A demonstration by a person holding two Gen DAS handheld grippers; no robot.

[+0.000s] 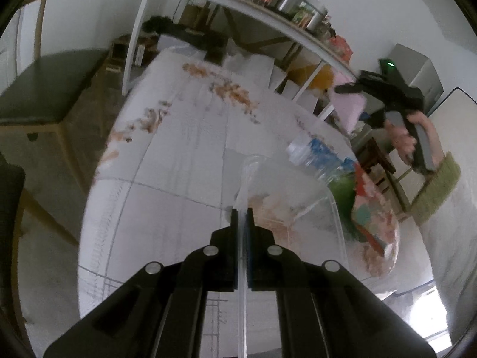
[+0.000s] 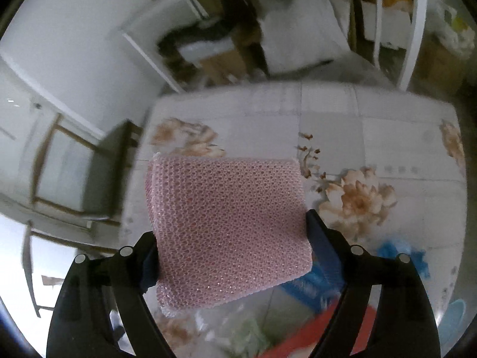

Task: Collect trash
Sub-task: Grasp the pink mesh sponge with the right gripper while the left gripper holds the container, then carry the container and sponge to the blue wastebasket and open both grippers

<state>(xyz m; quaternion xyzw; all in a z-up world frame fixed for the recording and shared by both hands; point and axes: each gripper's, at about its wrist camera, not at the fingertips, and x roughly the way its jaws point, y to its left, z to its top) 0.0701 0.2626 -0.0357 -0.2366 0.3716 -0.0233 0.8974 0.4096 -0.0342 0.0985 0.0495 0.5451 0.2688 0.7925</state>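
Observation:
My left gripper [image 1: 242, 210] is shut on the rim of a clear plastic bag [image 1: 298, 205] that lies on the table. Inside the bag are a plastic bottle with a blue label [image 1: 316, 152], something green and colourful wrappers [image 1: 372, 217]. My right gripper [image 2: 232, 238] is shut on a folded pink bubble-wrap sheet [image 2: 226, 223], held wide between both fingers above the tablecloth. In the left wrist view the same right gripper [image 1: 357, 88] hangs up at the right with the pink sheet [image 1: 348, 107], a hand [image 1: 402, 137] around its grip. Below the sheet the bag's contents [image 2: 310, 286] show blurred.
The table wears a white tablecloth with brown flowers [image 1: 179, 137] [image 2: 357, 197]. A dark-seated wooden chair [image 1: 44, 89] stands at its left. A white shelf rack [image 1: 238, 3] with jars and boxes stands behind the table. Cardboard boxes [image 2: 217, 59] sit on the floor.

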